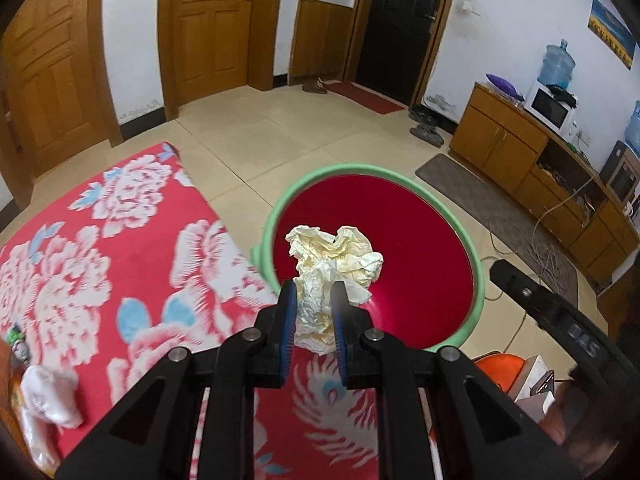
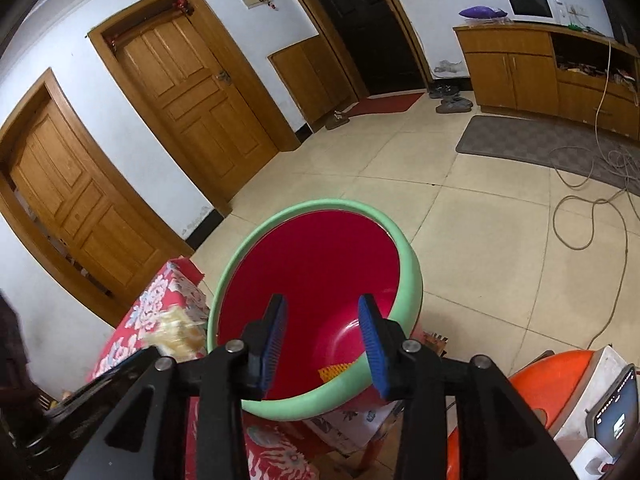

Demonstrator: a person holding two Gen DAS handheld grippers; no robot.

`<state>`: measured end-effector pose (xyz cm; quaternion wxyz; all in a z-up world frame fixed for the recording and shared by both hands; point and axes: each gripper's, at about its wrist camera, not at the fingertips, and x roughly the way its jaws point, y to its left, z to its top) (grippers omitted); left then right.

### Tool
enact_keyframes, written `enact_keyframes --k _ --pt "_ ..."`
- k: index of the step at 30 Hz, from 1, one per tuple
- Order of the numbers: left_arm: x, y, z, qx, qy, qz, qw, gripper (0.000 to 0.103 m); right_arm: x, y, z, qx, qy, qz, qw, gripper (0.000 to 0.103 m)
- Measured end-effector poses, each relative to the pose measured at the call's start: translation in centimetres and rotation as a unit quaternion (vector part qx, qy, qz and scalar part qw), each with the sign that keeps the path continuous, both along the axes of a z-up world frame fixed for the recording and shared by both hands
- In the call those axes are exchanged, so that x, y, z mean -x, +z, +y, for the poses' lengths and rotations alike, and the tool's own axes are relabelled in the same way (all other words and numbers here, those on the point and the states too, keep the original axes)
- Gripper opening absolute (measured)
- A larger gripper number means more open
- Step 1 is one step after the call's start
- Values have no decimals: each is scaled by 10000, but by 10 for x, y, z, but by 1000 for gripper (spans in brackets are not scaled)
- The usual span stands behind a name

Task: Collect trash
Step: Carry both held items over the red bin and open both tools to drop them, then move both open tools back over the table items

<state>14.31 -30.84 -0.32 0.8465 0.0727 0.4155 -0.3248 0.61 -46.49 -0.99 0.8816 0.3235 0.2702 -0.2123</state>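
Black linkage arms fill the bottom of my left wrist view, and between them my left hand-held gripper (image 1: 314, 312) is clamped narrow on a crumpled wad of pale yellow paper (image 1: 332, 264). Its blue pads (image 1: 289, 320) press the wad's lower part, while the crumpled top bulges out above the fingertips. I see the wad hanging over the near rim of a bin (image 1: 280, 204) with a green rim and a red inside. To the left lies a counter covered in a red cloth with white flowers (image 1: 120, 248), and a white crumpled piece (image 1: 52, 396) rests on it near the lower left edge.

From my right wrist view, my right hand-held gripper (image 2: 322, 340) stands partly apart with nothing between its blue pads (image 2: 374, 344). It points down into the same bin (image 2: 412, 280), where a small orange-yellow scrap (image 2: 334, 372) lies at the bottom. Blurred yellowish wrappers (image 2: 176, 332) lie on the flowered cloth just left of the bin.
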Motion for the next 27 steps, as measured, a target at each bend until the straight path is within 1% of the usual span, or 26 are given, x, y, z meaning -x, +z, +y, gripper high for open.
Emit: enact_keyframes --k 1,3,4,5,8,13,15,16,18,21,23,27 --pt "-1 -2 -4 -60 -46 -4 10000 18 1 1 0 -6 12 -21 10000 40" --pt "-1 -3 -8 -142 -128 -48 9998 27 3 1 0 -38 68 -52 10000 43" --pt "-1 -3 -9 -139 -141 -63 9998 34 5 1 0 -45 80 -61 9999 44" --pt "0 -2 -8 -129 -143 -87 9998 40 6 0 0 -52 78 -68 9999 44" --pt "2 2 -6 -116 -134 -185 9997 47 10 0 0 -64 54 -74 9999 44" --pt "8 10 2 -66 -44 -221 9997 49 10 3 2 -87 89 -77 9999 46" --pt "11 13 8 -27 4 -213 9998 53 11 5 5 -77 159 -91 9998 47" --pt "13 15 9 -18 27 -218 9998 56 10 6 7 -74 191 -105 9997 49" --pt "18 20 16 11 102 -249 9996 58 13 8 10 -62 239 -129 9996 51" --pt "26 28 28 85 223 -263 9994 60 15 10 16 -85 318 -133 9994 58" --pt "31 34 38 119 342 -303 9989 64 16 12 20 -139 381 -75 9992 65" --pt "40 44 59 200 570 -348 9976 66 20 18 33 -83 525 -108 9985 66"
